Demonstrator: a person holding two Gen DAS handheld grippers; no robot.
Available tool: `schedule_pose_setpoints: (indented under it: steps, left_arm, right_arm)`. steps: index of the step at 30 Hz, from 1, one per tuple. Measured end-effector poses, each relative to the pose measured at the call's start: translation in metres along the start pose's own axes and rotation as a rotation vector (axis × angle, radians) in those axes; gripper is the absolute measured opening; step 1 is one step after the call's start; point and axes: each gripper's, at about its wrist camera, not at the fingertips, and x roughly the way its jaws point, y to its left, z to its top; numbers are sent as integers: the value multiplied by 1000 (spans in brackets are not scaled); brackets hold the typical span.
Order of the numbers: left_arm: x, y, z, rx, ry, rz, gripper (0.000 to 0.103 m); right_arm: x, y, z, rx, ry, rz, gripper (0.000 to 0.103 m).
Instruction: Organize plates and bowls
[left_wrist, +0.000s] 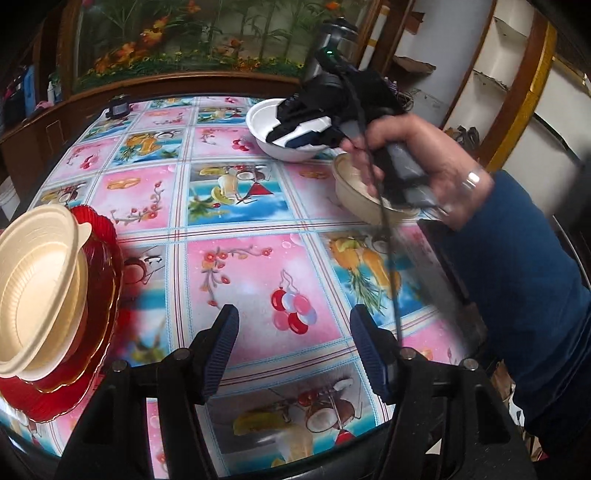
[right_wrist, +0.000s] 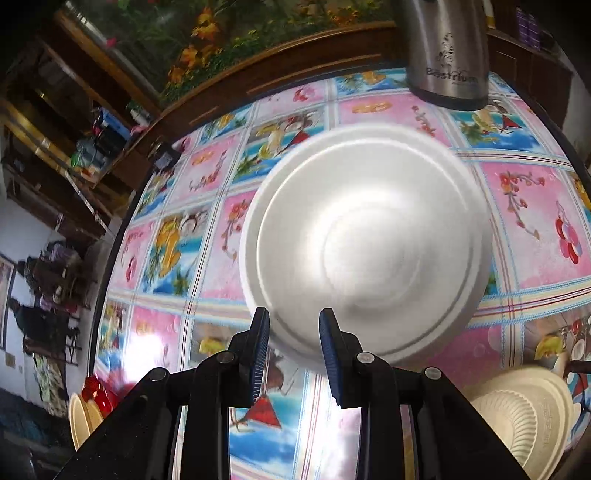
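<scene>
My left gripper is open and empty above the patterned table. At its left, cream bowls are stacked on red plates. My right gripper is open, its blue pads either side of the near rim of a white foam bowl; from the left wrist view it hangs over that white bowl at the far side. A cream ribbed bowl sits just beside it, also at lower right of the right wrist view.
A steel kettle stands at the table's far edge behind the white bowl. A small dark object lies at the far left corner. Wooden shelves and a floral panel ring the table. The person's arm crosses the right side.
</scene>
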Motion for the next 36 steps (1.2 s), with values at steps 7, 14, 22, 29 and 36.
schedule_pose_setpoints:
  steps: [7,14,22,29,36]
  left_arm:
    - [-6,14,0,-40,-15,29,62]
    - [-8,20,-11,-61,-8,26,62]
    - [-4,21,-14,-112,-36,40,62]
    - [7,20,-9,-145,-46,77,62]
    - [29,22,6,-132,-42,152,62]
  right_arm:
    - [-16,22,-64,-115,93,65,35]
    - [-77,38,-181,-262,129,258,42]
    - [-148,-23,-245,-149,-241,252,47]
    - [-123,-49,-244,10,-275,304,37]
    - [-116,-35,-233,-20,-263,266,37]
